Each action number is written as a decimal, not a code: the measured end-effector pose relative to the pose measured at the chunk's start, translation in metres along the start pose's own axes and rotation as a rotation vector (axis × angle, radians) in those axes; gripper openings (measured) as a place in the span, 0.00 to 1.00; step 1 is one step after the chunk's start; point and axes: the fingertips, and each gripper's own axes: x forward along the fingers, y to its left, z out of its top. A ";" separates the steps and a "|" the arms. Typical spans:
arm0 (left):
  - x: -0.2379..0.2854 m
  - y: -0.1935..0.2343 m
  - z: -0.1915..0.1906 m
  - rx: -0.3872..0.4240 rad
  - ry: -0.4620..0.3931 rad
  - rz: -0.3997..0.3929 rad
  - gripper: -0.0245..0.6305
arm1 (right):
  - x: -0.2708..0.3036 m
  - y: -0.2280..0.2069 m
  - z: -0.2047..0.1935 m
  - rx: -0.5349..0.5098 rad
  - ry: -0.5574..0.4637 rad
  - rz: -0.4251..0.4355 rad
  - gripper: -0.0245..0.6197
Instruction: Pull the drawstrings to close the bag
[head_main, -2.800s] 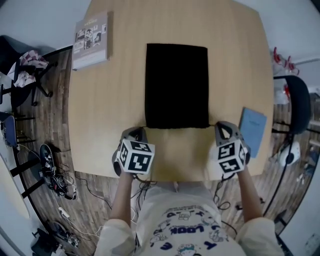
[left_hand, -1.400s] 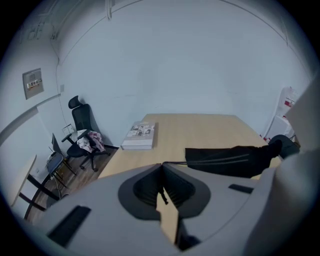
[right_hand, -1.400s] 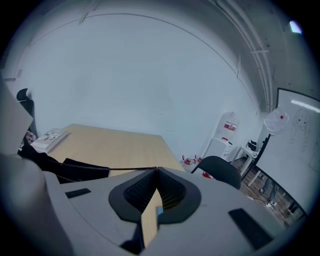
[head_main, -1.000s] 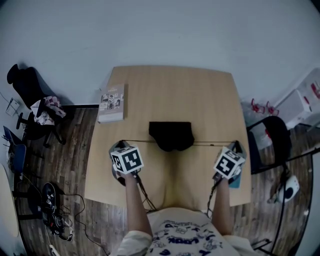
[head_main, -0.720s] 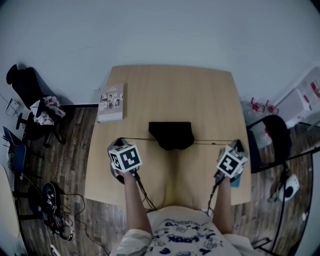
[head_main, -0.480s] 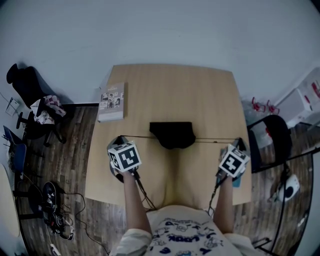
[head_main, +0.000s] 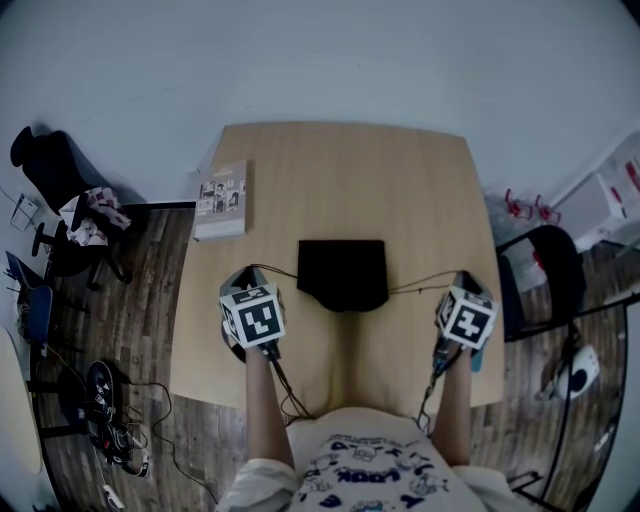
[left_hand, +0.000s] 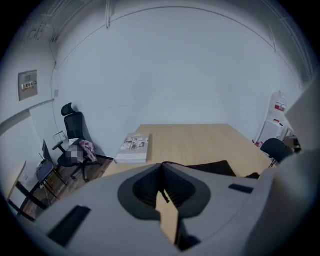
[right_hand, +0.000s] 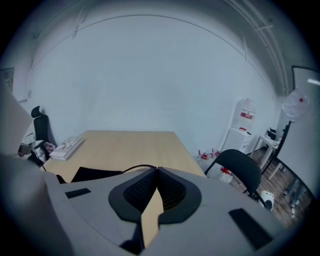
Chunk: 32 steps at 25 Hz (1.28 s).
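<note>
The black drawstring bag (head_main: 342, 272) lies on the wooden table (head_main: 340, 170), its near edge gathered. A thin drawstring (head_main: 275, 270) curves slack from the bag's left side to my left gripper (head_main: 247, 276), which is shut on it. Another drawstring (head_main: 420, 282) sags from the right side to my right gripper (head_main: 462, 280), also shut on its cord. In the left gripper view the jaws (left_hand: 161, 166) meet on the dark string (left_hand: 172, 164), with the bag (left_hand: 210, 168) to the right. In the right gripper view the cord (right_hand: 132, 168) arcs from the closed tips (right_hand: 156, 170) toward the bag (right_hand: 95, 173).
A book (head_main: 221, 199) lies at the table's far left corner. A blue notebook (head_main: 478, 354) peeks out under the right gripper. An office chair with clothes (head_main: 60, 190) stands to the left, a black chair (head_main: 545, 270) to the right. Cables (head_main: 110, 400) lie on the floor.
The drawstrings, stretched straight between the grippers half a second ago, now hang slack in curves. Both grippers stay shut on them. Earlier still, the bag lay flat and long.
</note>
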 end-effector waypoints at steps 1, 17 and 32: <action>0.000 -0.005 -0.003 0.003 0.009 -0.020 0.05 | 0.003 0.002 -0.005 -0.019 0.011 0.015 0.04; 0.004 -0.054 -0.074 0.056 0.153 -0.196 0.17 | 0.007 0.038 -0.112 -0.152 0.355 0.219 0.27; -0.020 -0.091 -0.065 0.071 0.091 -0.331 0.17 | -0.030 0.088 -0.095 -0.177 0.274 0.516 0.27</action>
